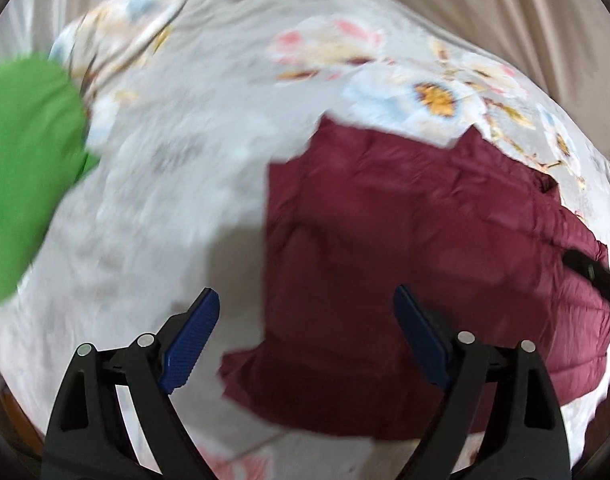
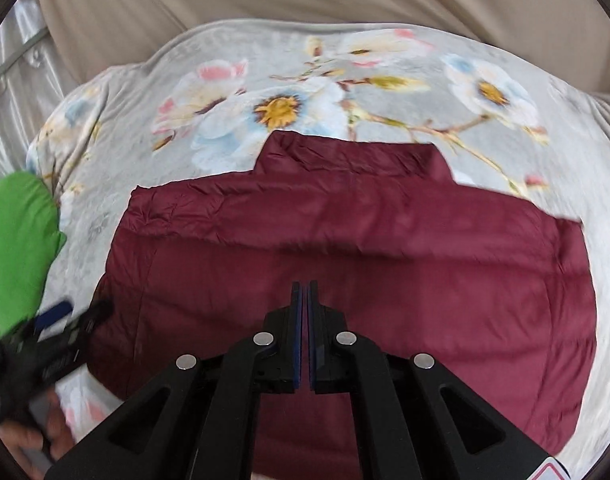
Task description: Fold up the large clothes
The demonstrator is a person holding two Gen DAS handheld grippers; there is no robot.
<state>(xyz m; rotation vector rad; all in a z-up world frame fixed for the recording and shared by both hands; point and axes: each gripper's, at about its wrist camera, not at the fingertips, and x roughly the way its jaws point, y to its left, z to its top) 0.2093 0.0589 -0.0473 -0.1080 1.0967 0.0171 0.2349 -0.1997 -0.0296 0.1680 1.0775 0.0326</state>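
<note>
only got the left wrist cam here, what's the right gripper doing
Observer: The right gripper has its jaws shut, poised over the maroon jacket. Whether fabric is pinched, I cannot tell.
Operator: is the collar showing
Observer: Yes, the collar lies flat at the far edge, toward the floral blanket.
Operator: my jaws look open, agree
Observer: Yes, the left gripper is open, and the right wrist view shows it beside the jacket's left edge, next to the green garment.

Left tongs (image 1: 305,312) gape above the maroon jacket's (image 1: 425,260) edge on a blurred, seemingly floral blanket (image 1: 225,120).
</note>
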